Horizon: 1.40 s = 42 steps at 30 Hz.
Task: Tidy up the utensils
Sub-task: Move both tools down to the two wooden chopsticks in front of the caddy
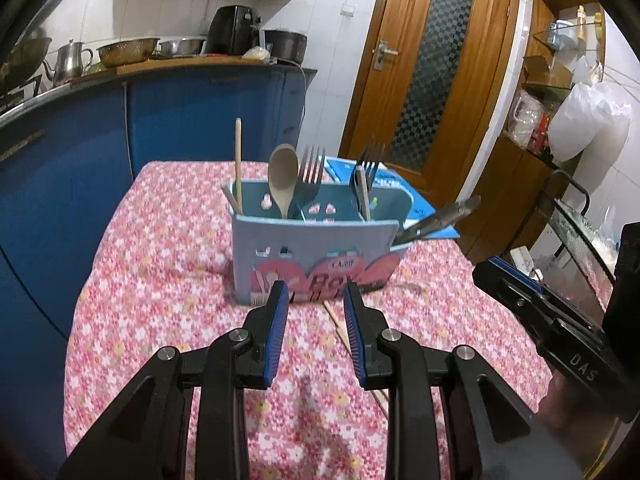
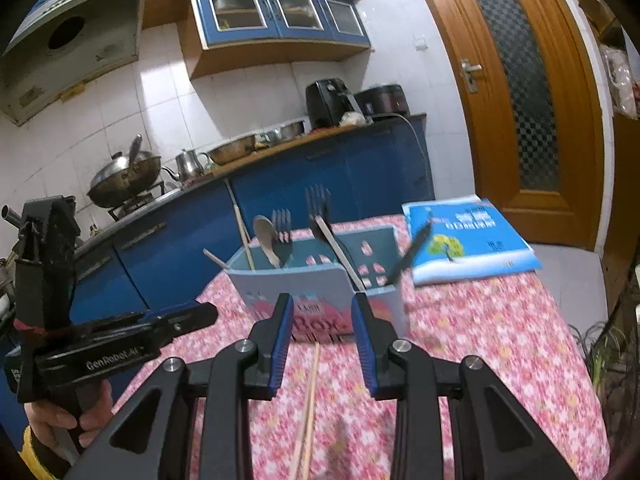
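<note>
A pale blue utensil holder (image 1: 320, 252) (image 2: 316, 284) stands on the flowered table. In it are a wooden spoon (image 1: 283, 176), two forks (image 1: 313, 172), an upright chopstick (image 1: 238, 156) and a dark knife (image 1: 440, 214) leaning out to the right. A pair of chopsticks (image 2: 309, 400) (image 1: 339, 322) lies on the cloth in front of the holder. My left gripper (image 1: 315, 296) hovers open and empty just short of the holder. My right gripper (image 2: 322, 306) is also open and empty, above the lying chopsticks. Each wrist view catches the other gripper (image 1: 486, 270) (image 2: 208, 313) at its side.
A blue booklet (image 2: 464, 236) lies behind the holder at the table's far right. The table's pink cloth (image 1: 168, 240) ends at a blue kitchen counter (image 1: 180, 112) on the left. A wooden door (image 1: 432, 68) stands behind, and a shelf with bags (image 1: 576, 120) on the right.
</note>
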### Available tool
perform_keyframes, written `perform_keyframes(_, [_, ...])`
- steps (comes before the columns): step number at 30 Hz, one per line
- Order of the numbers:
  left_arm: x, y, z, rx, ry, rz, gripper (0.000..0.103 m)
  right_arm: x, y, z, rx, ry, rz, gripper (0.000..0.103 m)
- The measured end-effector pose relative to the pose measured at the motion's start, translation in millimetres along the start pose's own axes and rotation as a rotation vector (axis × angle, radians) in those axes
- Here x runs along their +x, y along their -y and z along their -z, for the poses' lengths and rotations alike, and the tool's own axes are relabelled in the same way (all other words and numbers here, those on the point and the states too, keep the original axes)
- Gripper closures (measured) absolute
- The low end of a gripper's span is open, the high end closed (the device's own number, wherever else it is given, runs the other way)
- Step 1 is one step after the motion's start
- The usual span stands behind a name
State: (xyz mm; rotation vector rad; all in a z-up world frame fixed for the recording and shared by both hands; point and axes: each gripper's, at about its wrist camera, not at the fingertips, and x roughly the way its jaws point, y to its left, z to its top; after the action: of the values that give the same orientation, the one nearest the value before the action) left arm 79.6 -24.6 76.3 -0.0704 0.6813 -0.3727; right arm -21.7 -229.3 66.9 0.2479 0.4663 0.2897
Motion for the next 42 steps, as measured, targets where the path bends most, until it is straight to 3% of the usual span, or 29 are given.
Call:
perform_keyframes(14, [33,18,29,-0.005,-0.169,0.020,0.075,2,39,36,0.093,-0.122,0.033,0.069])
perform_keyframes(36, [81,46,59,-0.016,-0.534,0.057,0.075,-11,68,47,0.156,-0.112,0.019,0.067])
perform_keyframes(42, [90,50,57,-0.005,-0.566,0.035,0.075,-14,70,48,0.163,-0.104,0.011,0.067])
